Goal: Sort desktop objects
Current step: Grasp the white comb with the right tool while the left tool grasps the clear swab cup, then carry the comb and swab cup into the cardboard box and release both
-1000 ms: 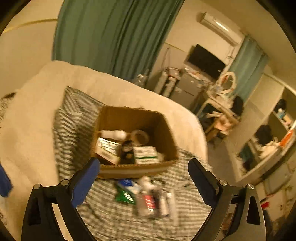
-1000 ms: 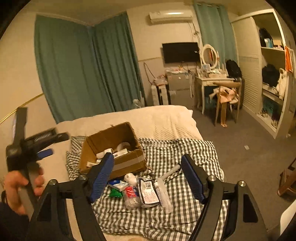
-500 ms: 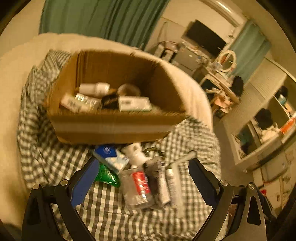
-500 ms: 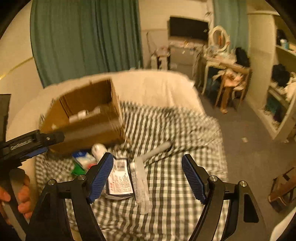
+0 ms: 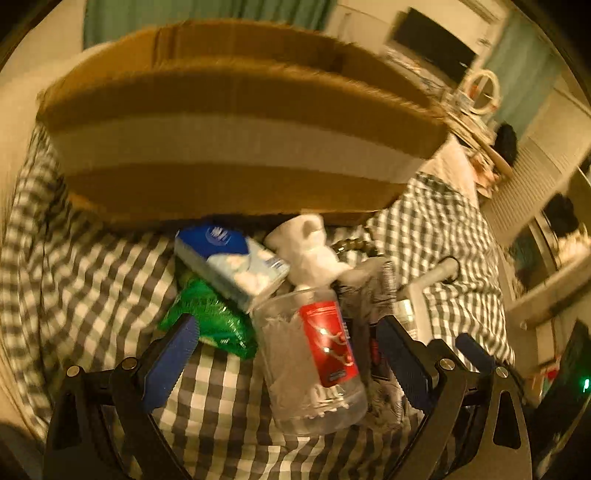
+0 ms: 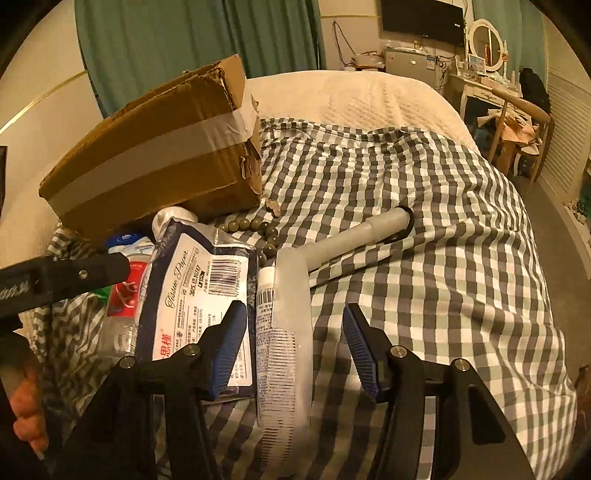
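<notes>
Plastic bottle with the red label is lying on the checked bedcover, looking light, crushable, slippery; mid-body seems safest. Left tongs are straddling it, spread wide. Right tongs, also released, are straddling a clear comb beside the tissue pack.

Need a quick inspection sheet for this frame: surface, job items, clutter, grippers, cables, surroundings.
Surface: checked cloth over a bed.
Job's things: cardboard box; in front of it a plastic bottle, tissue pack, blue packet, green packet, beads, clear comb.
Clutter: grey handle.
Grippers: left gripper open around the bottle; right gripper open around the comb.
Cables: wires on the far wall.
Surroundings: curtains, TV, dressing table.
</notes>
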